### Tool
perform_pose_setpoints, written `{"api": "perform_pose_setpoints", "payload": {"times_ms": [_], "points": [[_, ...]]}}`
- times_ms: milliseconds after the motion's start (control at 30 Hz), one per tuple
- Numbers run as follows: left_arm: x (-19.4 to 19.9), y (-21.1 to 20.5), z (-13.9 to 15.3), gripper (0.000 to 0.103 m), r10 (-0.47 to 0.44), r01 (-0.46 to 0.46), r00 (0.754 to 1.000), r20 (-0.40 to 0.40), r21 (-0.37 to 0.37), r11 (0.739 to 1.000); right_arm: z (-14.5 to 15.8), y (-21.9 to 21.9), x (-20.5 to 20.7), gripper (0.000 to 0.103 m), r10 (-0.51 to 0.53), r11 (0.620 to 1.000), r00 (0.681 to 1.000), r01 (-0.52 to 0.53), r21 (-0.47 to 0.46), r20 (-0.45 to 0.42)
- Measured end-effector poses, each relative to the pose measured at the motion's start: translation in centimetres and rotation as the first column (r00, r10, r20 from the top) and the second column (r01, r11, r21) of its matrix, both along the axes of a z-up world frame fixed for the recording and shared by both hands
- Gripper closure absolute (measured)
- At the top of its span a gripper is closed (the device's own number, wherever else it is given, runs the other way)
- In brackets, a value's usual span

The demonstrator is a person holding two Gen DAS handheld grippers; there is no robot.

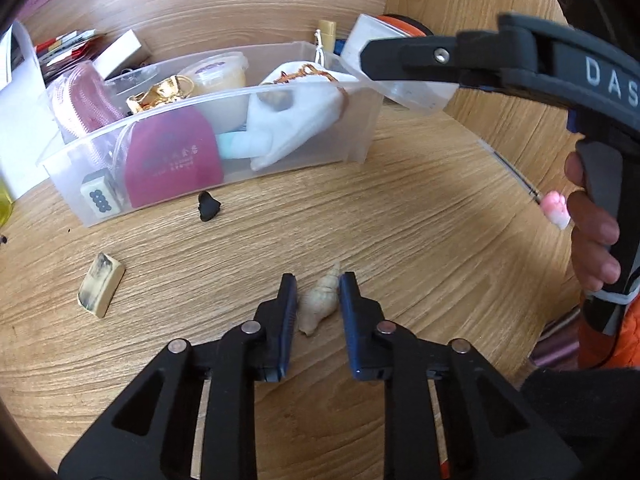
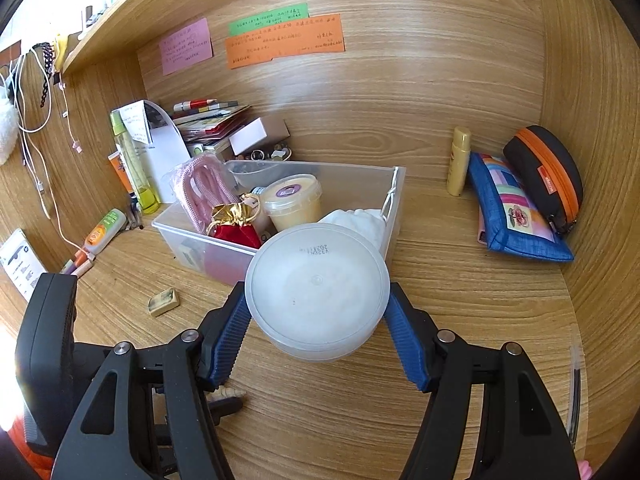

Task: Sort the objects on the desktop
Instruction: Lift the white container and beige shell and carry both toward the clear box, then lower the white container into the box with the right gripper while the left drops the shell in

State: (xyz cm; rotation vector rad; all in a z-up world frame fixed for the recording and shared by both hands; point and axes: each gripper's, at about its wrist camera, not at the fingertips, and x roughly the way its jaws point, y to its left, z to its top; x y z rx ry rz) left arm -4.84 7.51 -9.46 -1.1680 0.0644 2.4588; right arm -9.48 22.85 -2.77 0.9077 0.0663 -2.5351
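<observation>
Left wrist view: bare wooden desk (image 1: 420, 216) spreads ahead of my left gripper (image 1: 318, 304) as far as the clear plastic bin (image 1: 208, 168), with wood panels closing the back and right side. A black heart-shaped piece (image 1: 209, 207) lies just before the bin's front wall, and a cream eraser-like block (image 1: 100, 290) sits off to my left.

The bin holds a maroon pouch (image 1: 172, 166), a mahjong tile (image 1: 99, 196) in its near-left corner, a white cloth bag (image 1: 296, 120), a gold-wrapped bundle (image 1: 160, 96), a pink cord (image 1: 88, 100) and a lidded cream tub (image 1: 216, 74).

A small spiral shell (image 1: 320, 306) lies on the desk between my left fingers, which stand partly spread; the right finger touches it, the left sits just beside it.

My right gripper (image 2: 318, 334) pinches a round translucent lidded container (image 2: 316, 292), held above the desk in front of the bin's near-right corner. To its right, against the side panel, lean a blue patchwork pouch (image 2: 516, 216) and a black-and-orange case (image 2: 548, 176).
</observation>
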Motion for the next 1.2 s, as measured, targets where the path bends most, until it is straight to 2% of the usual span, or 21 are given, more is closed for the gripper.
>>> {"api": "perform_pose_setpoints", "payload": {"times_ms": [367, 633, 967, 1200], "points": [[-2.1, -4.7, 4.1, 0.083, 0.132, -0.125, 0.988, -0.084, 0.089, 0.988, 1.1, -0.5, -1.1, 0.04, 0.009, 1.0, 1.0, -0.009, -0.001, -0.026], [-4.9, -7.6, 6.8, 0.083, 0.208, -0.194, 0.968, -0.143, 0.106, 0.975, 2.1, -1.5, -3.0, 0.04, 0.014, 1.0, 0.998, -0.014, 0.002, -0.053], [-8.5, -8.8, 7.5, 0.083, 0.226, -0.213, 0.96, -0.164, 0.093, 0.973, 2.5, -2.8, -6.3, 0.04, 0.012, 1.0, 0.998, -0.012, 0.009, -0.058], [-11.3, -9.5, 7.2, 0.083, 0.24, -0.231, 0.957, -0.163, 0.069, 0.97, 1.3, -3.6, -9.2, 0.04, 0.003, 1.0, 1.0, -0.003, 0.027, -0.018]]}}
